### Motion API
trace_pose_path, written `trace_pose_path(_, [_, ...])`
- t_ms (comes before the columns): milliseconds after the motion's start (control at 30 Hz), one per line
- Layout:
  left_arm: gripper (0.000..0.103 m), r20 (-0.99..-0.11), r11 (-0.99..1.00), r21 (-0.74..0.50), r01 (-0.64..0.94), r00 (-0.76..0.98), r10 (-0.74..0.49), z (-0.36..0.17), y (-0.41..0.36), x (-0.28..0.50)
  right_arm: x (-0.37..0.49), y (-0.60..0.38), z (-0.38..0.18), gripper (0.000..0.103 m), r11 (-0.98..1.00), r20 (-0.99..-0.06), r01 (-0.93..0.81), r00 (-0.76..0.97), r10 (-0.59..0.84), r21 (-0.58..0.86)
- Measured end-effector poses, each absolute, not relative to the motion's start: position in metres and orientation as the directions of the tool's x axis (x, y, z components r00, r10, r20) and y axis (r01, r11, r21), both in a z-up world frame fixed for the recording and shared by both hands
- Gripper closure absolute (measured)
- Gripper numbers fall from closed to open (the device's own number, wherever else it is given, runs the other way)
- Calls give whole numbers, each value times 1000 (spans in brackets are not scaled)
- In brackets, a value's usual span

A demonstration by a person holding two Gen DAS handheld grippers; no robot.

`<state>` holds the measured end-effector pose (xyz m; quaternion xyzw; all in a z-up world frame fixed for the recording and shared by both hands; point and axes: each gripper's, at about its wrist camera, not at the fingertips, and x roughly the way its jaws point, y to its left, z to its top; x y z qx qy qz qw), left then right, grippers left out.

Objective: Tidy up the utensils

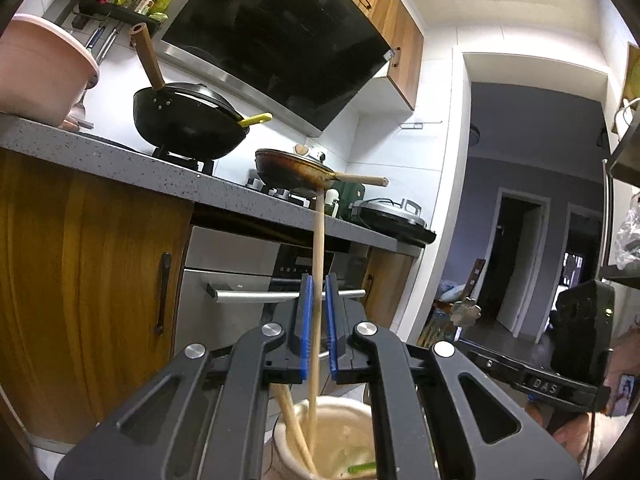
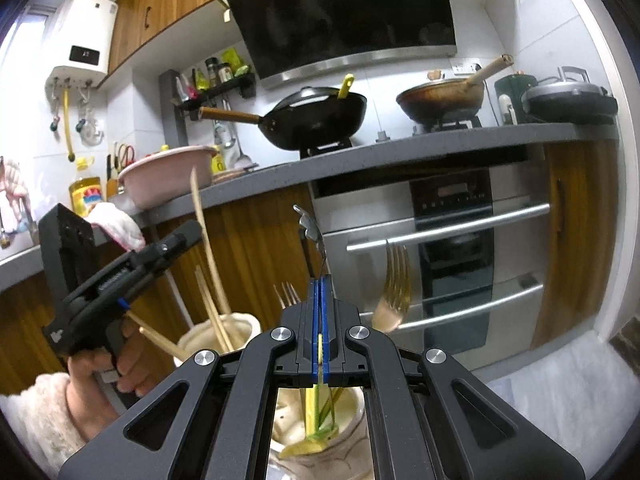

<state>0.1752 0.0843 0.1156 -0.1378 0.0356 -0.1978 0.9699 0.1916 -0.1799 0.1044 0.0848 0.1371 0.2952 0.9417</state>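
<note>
Left wrist view
Left gripper: your jaws are nearly closed on a single wooden chopstick, the blue pads pinching it along its lower-middle length.
Chopstick position: it stands almost upright, its top rising in front of the stove, its lower end down inside the cream holder directly under your gripper.
Holder contents: more chopsticks lean against the left wall; a green-handled piece lies low at the right.
Chopstick handling: judge it light, stiff and smooth, so it may pivot or slide between the pads. Hold it mid-length as you do now.
Release: I would let go only once the tip is well inside the rim.
Right gripper: seen side-on at the right edge, with your hand behind it.

Right wrist view
Right gripper: your jaws are pressed together on a thin yellow-green utensil handle that hangs down from them.
Metal head: a small metal part shows above the pads; whether it belongs to the held piece I cannot tell.
Second holder: a cream cup below your jaws; the handle's lower end is inside it.
Forks: one fork shows just left of your jaws and a larger golden fork to the right.
Utensil handling: judge it light and slim, the plastic handle slick; a flat pinch on the handle suits it.
Left gripper in this view: it holds the chopstick over the other cream holder, beside this cup.
</note>
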Motion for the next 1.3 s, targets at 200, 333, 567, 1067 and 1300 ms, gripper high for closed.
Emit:
trace_pose_path(200, [97,-52,898,-252,361,921,-385,113,91,161,191,-181,92,101,814,-255,-523,775,578,252])
trace_pose_path(333, [95,-76,908,-227,351,924,-376,114,93,151,193,-182,84,101,823,-296,-501,770,565,266])
trace_pose_path(567, [86,-103,932,-162,324,934,-342,119,92,132,188,-189,83,92,833,-321,-482,770,551,273])
trace_pose_path(1067, [83,-246,964,-145,222,936,-252,88,93,65,124,-208,76,85,891,-352,-425,819,453,157])
trace_pose_path(1300, [55,-297,972,-116,202,927,-228,57,62,52,114,-200,58,67,900,-341,-416,834,435,130])
